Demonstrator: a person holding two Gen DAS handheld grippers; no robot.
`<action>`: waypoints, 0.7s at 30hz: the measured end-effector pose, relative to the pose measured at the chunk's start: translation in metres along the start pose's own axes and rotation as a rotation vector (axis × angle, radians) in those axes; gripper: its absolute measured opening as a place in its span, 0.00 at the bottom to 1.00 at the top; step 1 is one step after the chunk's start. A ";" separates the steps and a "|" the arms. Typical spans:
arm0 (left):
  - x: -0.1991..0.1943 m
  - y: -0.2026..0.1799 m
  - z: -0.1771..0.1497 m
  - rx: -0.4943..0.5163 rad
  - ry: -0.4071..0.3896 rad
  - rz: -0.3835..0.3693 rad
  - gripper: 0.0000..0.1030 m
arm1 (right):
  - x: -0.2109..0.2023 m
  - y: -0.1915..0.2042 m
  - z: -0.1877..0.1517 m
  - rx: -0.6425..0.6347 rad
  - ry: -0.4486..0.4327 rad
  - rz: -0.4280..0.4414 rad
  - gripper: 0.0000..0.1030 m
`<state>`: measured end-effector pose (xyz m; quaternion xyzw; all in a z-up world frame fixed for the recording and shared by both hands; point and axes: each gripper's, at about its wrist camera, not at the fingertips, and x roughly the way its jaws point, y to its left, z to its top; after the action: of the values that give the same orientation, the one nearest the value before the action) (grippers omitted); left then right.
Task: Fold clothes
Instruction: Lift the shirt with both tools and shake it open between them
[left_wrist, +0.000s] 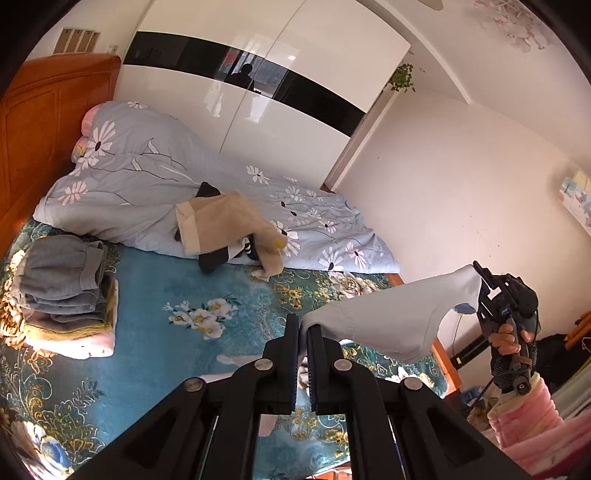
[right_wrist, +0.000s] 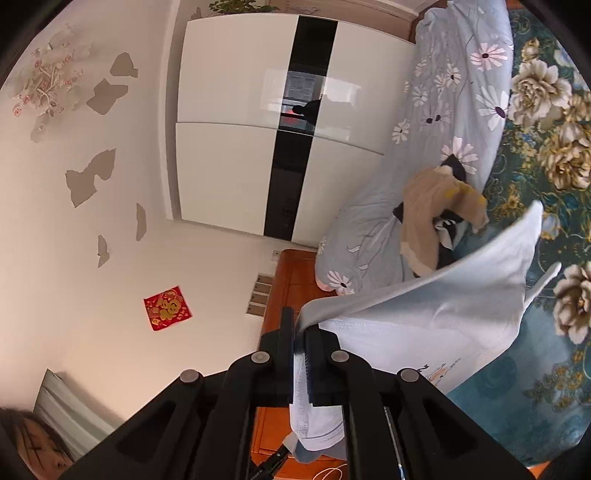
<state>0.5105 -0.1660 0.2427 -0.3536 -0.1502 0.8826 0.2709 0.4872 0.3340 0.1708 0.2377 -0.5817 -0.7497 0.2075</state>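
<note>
From my remote station I log the room first: plain pale walls (left_wrist: 461, 166), one patch in the right wrist view showing flaked paint and a red square paper ornament (right_wrist: 167, 308). Next, a glossy white wardrobe with a black horizontal band (left_wrist: 258, 88) fills the far wall, with a small green plant (left_wrist: 402, 77) at its top corner. The bed follows, its orange-brown wooden headboard (left_wrist: 40, 122) at the left, covered by a teal bedspread printed with gold and white flowers (left_wrist: 159, 295). On it, along the wardrobe side, lies a bulky pale blue quilt with white daisy print (left_wrist: 147, 177); draped against the quilt is a heap of beige, black and striped unfolded clothes (left_wrist: 229, 229). Near the headboard sits a neat stack of folded grey and pink garments (left_wrist: 66, 306). The task piece, a light blue-grey cotton garment (left_wrist: 388, 317), hangs in the air above the bedspread's near edge, stretched between both tools. My left gripper (left_wrist: 303, 325) is pinched closed on one edge of it. My right gripper (right_wrist: 301, 332), held by a hand (left_wrist: 511, 341) in a pink fleecy sleeve (left_wrist: 532, 413), is likewise clamped on the opposite edge, cloth bunched between its fingers.
</note>
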 end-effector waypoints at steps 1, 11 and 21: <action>-0.001 -0.004 0.001 0.019 0.002 -0.003 0.04 | -0.006 0.001 -0.001 0.004 -0.006 -0.004 0.05; 0.105 0.039 0.006 -0.121 0.144 0.016 0.05 | 0.021 -0.089 0.029 0.163 0.032 -0.263 0.05; 0.258 0.108 -0.059 -0.363 0.494 0.200 0.04 | 0.075 -0.266 0.075 0.432 0.140 -0.550 0.05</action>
<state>0.3562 -0.0978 0.0121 -0.6126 -0.1994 0.7512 0.1437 0.3730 0.4107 -0.0805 0.4744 -0.6256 -0.6191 -0.0177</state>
